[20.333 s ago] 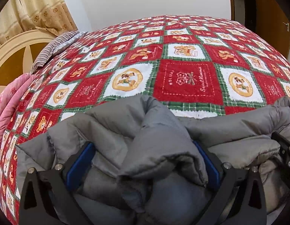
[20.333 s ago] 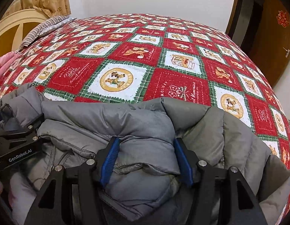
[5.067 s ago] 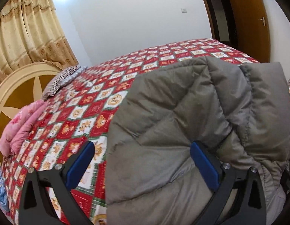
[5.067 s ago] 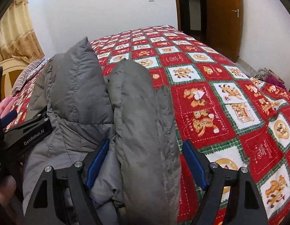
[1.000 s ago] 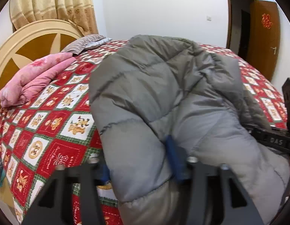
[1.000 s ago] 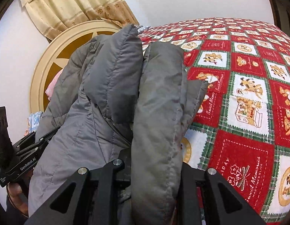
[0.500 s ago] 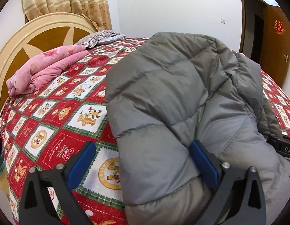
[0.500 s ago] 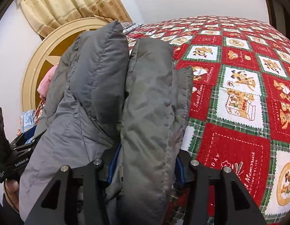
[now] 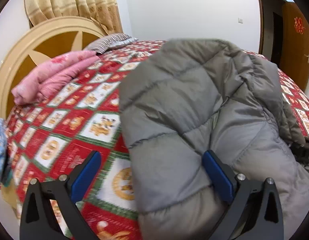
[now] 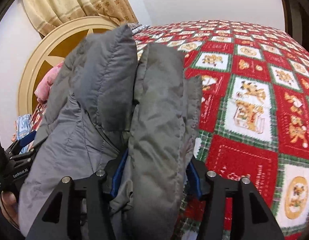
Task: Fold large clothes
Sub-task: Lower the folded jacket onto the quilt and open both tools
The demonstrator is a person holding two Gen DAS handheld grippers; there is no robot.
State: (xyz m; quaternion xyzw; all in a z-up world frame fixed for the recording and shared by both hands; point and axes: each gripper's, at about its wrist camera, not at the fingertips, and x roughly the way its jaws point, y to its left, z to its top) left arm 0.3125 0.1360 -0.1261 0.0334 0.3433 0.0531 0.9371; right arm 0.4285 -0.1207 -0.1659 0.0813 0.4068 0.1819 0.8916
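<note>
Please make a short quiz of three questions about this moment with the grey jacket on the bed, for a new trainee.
1. True or false: the left gripper has both pads pressed on the grey jacket.
2. What lies folded by the headboard? A) pink blanket B) green towel C) black coat
3. What part of the jacket stands between the right gripper's opening jaws?

Key: 1 false, it is wide open. 2 A, the pink blanket. 3 a thick folded edge.

Grey quilted puffer jacket (image 9: 184, 108), folded into thick bundle, lying on red patchwork bedspread (image 9: 60, 132).
</note>
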